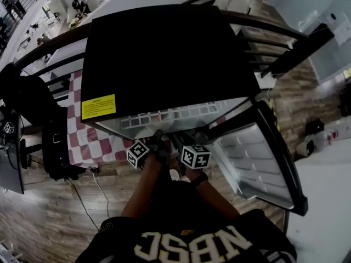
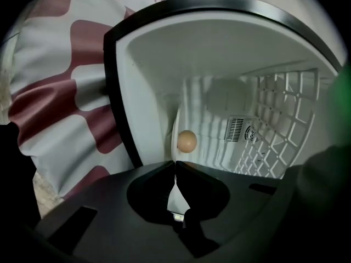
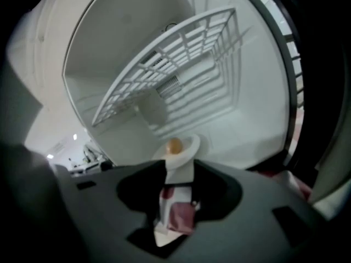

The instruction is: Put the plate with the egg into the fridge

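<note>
A black mini fridge stands with its door swung open to the right. Both grippers reach into its opening. My left gripper is shut on the rim of a white plate, which I see edge-on with a brown egg on it, inside the white fridge cavity. In the right gripper view the same plate and egg sit just past my right gripper. Its jaws stand wide apart, with the plate's near edge between the tips and not pressed. In the head view the left gripper and right gripper are side by side.
A white wire shelf spans the fridge interior above the plate, with a fan vent on the back wall. The fridge sits on a red-and-white checked cloth. A railing runs behind, and a black chair stands at the left.
</note>
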Tool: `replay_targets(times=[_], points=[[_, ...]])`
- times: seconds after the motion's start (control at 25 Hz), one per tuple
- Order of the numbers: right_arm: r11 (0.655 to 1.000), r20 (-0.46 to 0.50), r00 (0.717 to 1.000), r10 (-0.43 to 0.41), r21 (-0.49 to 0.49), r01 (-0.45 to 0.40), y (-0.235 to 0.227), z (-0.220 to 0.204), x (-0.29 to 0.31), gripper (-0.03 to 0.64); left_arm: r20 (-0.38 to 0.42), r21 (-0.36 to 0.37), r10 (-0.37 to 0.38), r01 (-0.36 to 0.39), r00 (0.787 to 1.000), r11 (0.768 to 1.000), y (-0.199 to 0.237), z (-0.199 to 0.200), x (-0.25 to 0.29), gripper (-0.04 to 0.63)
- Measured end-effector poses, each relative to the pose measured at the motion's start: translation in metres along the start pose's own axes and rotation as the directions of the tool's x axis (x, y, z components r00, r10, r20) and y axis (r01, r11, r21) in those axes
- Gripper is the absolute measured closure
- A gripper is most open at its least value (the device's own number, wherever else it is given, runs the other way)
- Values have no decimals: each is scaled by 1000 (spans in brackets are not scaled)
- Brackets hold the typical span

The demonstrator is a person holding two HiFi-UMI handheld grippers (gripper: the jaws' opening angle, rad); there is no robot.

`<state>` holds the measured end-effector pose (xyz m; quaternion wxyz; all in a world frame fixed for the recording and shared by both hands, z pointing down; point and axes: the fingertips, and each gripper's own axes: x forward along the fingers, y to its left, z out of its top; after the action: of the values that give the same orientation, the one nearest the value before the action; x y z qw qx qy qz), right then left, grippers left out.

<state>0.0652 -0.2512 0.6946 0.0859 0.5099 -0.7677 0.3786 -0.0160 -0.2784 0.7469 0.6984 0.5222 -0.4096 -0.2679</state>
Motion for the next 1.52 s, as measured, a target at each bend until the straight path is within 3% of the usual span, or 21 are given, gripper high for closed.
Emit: replay_targets(times=[0.44,0.68,0.76,0.96,1.24,1.36,1.52], points=[[992,-4,997,78,101,-78,2,-18,-14,460,13,-2,16,-16,1000,1000,-13,11,23,563],[992,18,996,87,90,-88,2,-16,-24,460,28,-13,6,-6,1000,1000,-18,17,33,562],[992,13,995,97,76,-98,4,-17,-29,460,15,16,14,-15,1000,1000,-19,18,36,561],[993,10,994,110,46,-110,8,-22,-42,462,-33,192,79,-71,996,979,-23,10,37,557],[987,25,990,137,82,-139,12,-21,-59,460,-114,226,118,-90,986,970,-12,-16,4,435],[986,50,987,154,58,-156,21,-13,-70,460,-146,257,79,-39,986,966,-28,-30,-22,426],[977,75,974,212,-24,-211,47,2,-87,462,-203,322,-40,105,978,941,-72,-51,-75,428]])
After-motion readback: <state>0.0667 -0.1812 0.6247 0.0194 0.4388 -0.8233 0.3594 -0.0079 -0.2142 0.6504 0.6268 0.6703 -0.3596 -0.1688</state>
